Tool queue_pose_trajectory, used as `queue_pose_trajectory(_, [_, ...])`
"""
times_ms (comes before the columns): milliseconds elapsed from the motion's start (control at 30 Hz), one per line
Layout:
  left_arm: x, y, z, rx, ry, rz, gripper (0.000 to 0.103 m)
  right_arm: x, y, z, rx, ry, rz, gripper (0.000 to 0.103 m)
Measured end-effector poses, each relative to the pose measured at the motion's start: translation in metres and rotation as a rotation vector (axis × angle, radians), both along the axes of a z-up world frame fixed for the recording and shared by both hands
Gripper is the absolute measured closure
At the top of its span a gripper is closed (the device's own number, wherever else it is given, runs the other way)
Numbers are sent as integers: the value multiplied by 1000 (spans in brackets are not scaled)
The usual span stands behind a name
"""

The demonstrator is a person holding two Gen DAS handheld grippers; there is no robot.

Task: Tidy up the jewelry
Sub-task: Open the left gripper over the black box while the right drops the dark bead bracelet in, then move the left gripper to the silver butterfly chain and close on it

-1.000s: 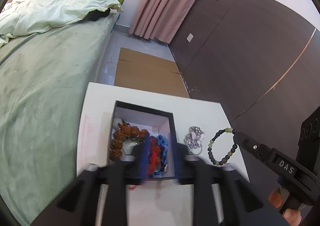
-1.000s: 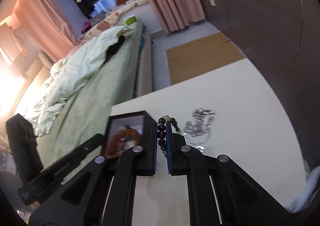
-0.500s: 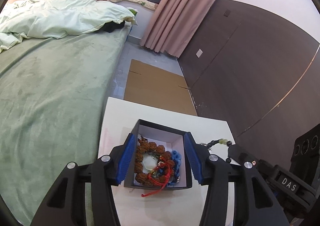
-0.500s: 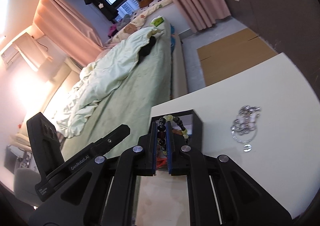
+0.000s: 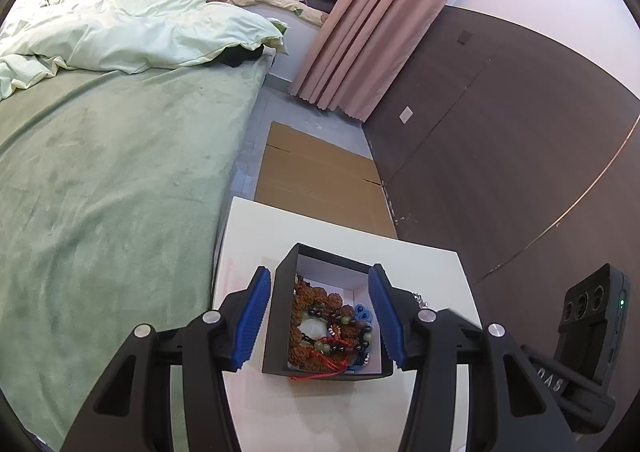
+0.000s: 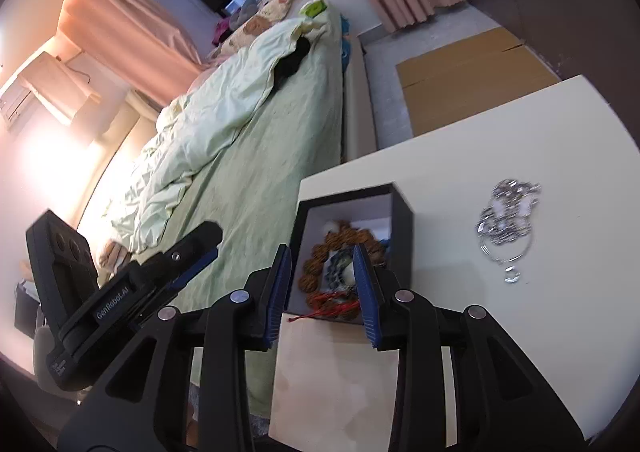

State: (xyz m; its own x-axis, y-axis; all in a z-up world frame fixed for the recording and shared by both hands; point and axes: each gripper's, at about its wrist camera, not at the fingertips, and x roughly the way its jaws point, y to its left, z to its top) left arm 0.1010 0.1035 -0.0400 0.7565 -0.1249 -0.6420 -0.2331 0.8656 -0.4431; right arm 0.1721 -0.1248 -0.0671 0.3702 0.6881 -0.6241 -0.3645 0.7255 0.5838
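Note:
A black jewelry box (image 5: pixel 280 316) with a white inside stands on the white table (image 5: pixel 328 404). In it lie a brown seed bracelet (image 5: pixel 316 296), a dark and green bead bracelet (image 5: pixel 344 346), blue beads (image 5: pixel 362 312) and a red cord (image 5: pixel 320 366). My left gripper (image 5: pixel 322 318) is open, with its jaws either side of the box. My right gripper (image 6: pixel 322 292) is open and empty, above the box (image 6: pixel 402 236). A silver chain (image 6: pixel 506 224) lies on the table to the right of the box.
A bed with a green blanket (image 5: pixel 100 192) runs along the table's left edge. Flat cardboard (image 5: pixel 316 176) lies on the floor beyond the table. A dark wall (image 5: pixel 500 152) stands to the right.
My right gripper carried the dark and green bead bracelet over the box and opened; the bracelet now lies in the box. My left gripper opened and drew back from the box.

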Motion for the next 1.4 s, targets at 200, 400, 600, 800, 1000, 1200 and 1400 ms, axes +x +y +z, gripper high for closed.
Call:
queue_pose_trajectory(200, [0,-8,1,8,-2,-26,54,8,-29,3,3,0,-51,69])
queue_pose_trajectory(400, [3,-25,2,35,-8,-72,54,11,-53,8,-18,-33,-100,33])
queue_pose_trajectory(600, [10,-46,0,45,-7,-117,54,19,-70,0,-80,0,-135,33])
queue_pose_trajectory(800, [23,-71,-6,60,8,-162,54,30,-96,-22,-130,97,-199,34])
queue_pose_trajectory(1000, [35,-100,-11,92,19,-227,55,40,-119,-33,-106,166,-257,34])
queue_pose_trajectory(1200, [53,-129,-16,121,41,-292,63,52,-132,-36,-84,200,-298,38])
queue_pose_trajectory(1400, [74,-152,-28,142,110,-352,72,59,-146,-36,-57,221,-338,38])
